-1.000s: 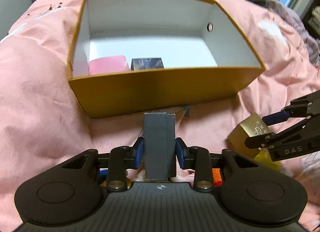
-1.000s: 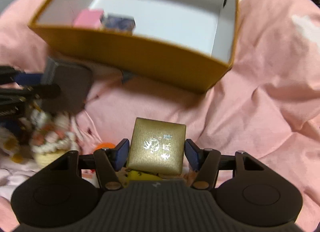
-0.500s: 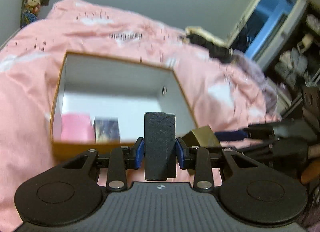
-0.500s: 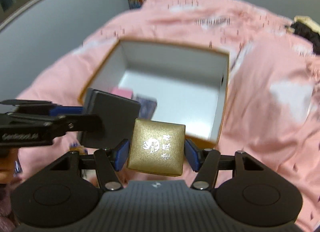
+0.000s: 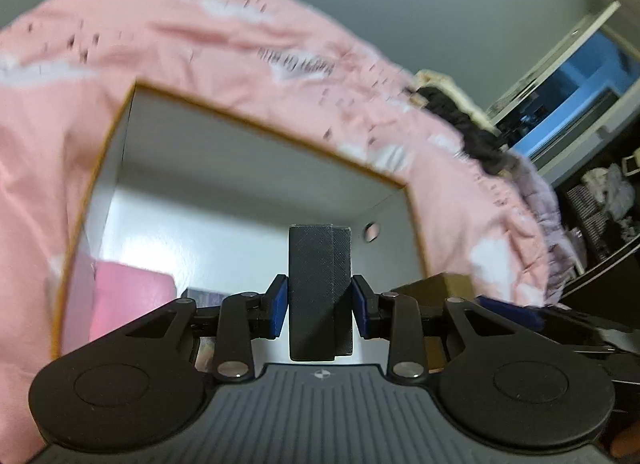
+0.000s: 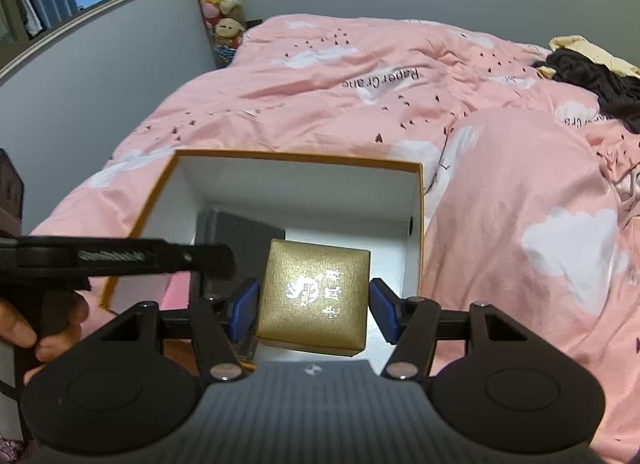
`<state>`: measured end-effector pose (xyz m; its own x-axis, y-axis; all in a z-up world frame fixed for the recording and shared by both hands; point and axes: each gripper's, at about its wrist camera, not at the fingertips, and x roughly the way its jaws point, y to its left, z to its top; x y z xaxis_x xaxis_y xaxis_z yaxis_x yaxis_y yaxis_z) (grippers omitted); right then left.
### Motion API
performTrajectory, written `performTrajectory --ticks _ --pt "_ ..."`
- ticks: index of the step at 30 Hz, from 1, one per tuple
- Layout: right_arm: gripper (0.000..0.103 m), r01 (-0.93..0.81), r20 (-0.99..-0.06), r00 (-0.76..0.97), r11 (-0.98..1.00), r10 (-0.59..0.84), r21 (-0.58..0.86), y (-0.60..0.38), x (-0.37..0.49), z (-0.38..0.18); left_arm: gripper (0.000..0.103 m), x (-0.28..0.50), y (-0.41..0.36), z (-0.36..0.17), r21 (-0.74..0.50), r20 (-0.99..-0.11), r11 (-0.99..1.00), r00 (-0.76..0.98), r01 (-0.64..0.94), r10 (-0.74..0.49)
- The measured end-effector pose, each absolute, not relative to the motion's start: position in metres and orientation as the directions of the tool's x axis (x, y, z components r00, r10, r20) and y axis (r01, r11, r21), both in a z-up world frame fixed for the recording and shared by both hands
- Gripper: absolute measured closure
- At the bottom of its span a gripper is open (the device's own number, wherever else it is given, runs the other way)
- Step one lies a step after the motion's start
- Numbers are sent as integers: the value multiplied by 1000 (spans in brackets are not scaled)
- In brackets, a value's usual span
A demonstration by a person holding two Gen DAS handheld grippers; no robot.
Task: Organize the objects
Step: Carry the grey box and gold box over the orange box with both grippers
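One open cardboard box with orange outer walls sits on one pink bed cover. Four small boxes show: one dark grey case, one gold case, and, on the big box's floor at near left, one pink box and one dark printed box. Two grippers show, one left gripper and one right gripper.

Both wrist views look down, sharing the open box
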<state>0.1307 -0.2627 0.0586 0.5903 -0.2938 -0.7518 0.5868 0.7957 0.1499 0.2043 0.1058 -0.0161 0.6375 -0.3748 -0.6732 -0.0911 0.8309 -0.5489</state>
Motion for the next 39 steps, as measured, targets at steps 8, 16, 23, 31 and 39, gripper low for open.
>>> performTrajectory --ticks 8,16,23,31,39 --pt "41 610 -769 562 781 -305 137 -279 138 33 65 229 85 -77 -618 -721 773 494 -141 -486" --pt "41 611 -777 557 778 -294 144 -287 138 18 64 237 77 -91 -590 -764 791 425 -159 -485" --pt "41 611 -779 555 779 -294 141 -286 138 13 57 235 64 -81 -417 -851 896 411 -150 -327" --pt "41 599 -778 539 796 -322 85 -280 138 12 66 229 51 -74 -303 -882 951 398 -69 -252" --pt "41 568 -809 528 815 -259 110 -289 145 5 74 225 61 -84 -327 -897 941 341 -88 -280"
